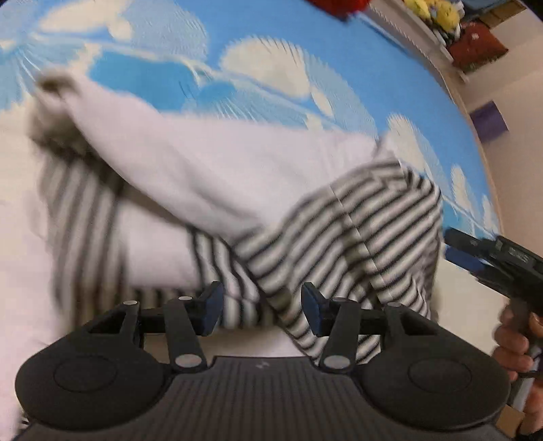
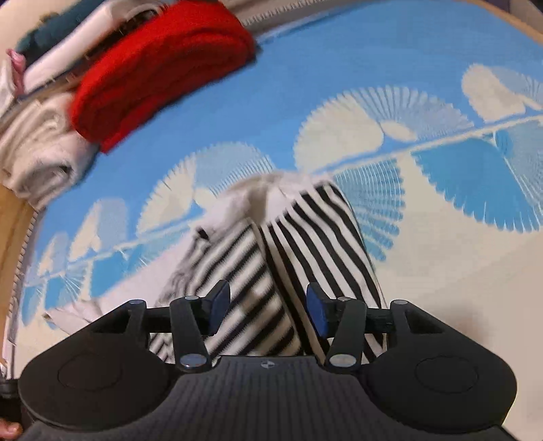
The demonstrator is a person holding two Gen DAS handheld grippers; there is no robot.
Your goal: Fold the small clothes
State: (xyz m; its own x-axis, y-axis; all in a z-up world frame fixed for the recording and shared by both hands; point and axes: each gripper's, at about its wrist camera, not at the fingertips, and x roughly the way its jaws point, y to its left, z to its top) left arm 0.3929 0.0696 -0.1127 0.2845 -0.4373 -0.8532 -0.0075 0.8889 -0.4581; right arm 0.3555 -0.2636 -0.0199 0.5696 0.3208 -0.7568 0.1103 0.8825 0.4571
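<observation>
A: Where is the garment?

B: The black-and-white striped knit garment with plain white panels (image 1: 258, 190) lies bunched on the blue mat with white fan-shaped patterns (image 1: 305, 44). From the right wrist it shows as two striped folds side by side (image 2: 298, 257), running away from the camera.

A: And the claws?

B: The left gripper (image 1: 263, 310) has its blue pads parted, striped cloth showing in the gap, nothing pinched. The right gripper (image 2: 268, 312) is likewise spread, hanging over the folds without pressing them. The left view also catches the right gripper's black body and the hand holding it (image 1: 516, 342) at the right edge.

A: Anything crowding the work?

B: A folded red knit (image 2: 163, 68) sits on a pile of pale folded clothes (image 2: 40, 149) at the mat's far left corner, well apart. Yellow soft toys (image 1: 437, 12) sit on a shelf beyond the mat.
</observation>
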